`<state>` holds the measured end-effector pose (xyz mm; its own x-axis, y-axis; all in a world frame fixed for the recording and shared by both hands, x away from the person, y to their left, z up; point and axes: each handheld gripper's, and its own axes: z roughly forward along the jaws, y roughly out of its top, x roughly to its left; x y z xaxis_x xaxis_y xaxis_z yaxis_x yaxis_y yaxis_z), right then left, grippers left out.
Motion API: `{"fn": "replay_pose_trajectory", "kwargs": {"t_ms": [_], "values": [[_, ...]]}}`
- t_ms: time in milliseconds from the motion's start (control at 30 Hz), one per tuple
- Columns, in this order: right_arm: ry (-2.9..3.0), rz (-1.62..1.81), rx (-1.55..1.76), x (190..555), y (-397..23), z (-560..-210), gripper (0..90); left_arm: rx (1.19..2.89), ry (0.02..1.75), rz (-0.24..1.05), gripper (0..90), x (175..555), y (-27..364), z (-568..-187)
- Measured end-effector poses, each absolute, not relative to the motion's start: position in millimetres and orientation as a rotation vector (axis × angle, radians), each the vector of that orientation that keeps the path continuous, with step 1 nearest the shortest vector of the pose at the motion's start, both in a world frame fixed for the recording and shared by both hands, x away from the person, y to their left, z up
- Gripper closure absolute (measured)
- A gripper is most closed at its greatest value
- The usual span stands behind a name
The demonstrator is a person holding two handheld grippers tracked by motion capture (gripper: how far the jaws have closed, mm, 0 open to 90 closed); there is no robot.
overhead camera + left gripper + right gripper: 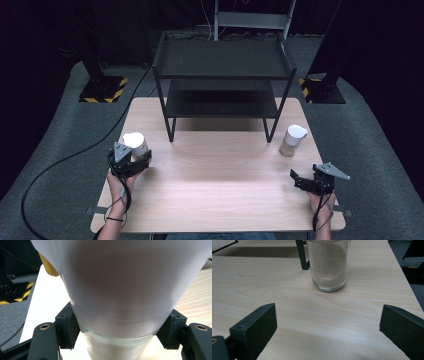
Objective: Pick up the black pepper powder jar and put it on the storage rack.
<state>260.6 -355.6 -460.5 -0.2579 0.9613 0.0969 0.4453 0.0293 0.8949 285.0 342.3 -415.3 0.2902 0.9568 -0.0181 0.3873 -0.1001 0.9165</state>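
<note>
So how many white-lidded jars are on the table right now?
2: one jar at the left, clamped in the left gripper; the other jar stands at the right, ahead of the open right gripper.

Pale wood worktop [220, 175] on a grey carpeted floor [60, 150].
A black two-tier shelf rack [222, 82] stands on its far half; just right of the rack's right front leg stands a glass jar [292, 140] with a white lid, holding pale powder.

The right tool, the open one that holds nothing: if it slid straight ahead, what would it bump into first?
Most likely the glass jar with pale powder inside. It stands ahead of the right tool, between its open jaws, with bare table between. The distance is hard to judge.
</note>
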Motion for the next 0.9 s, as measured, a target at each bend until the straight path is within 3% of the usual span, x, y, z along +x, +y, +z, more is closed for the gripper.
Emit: {"fn": "replay_pose_trajectory", "kwargs": {"t_ms": [900], "values": [[1.766,1.182,1.420,262,-355,-460,0.9,1.681,1.127,0.759,30.4,297,329,-374]]}}
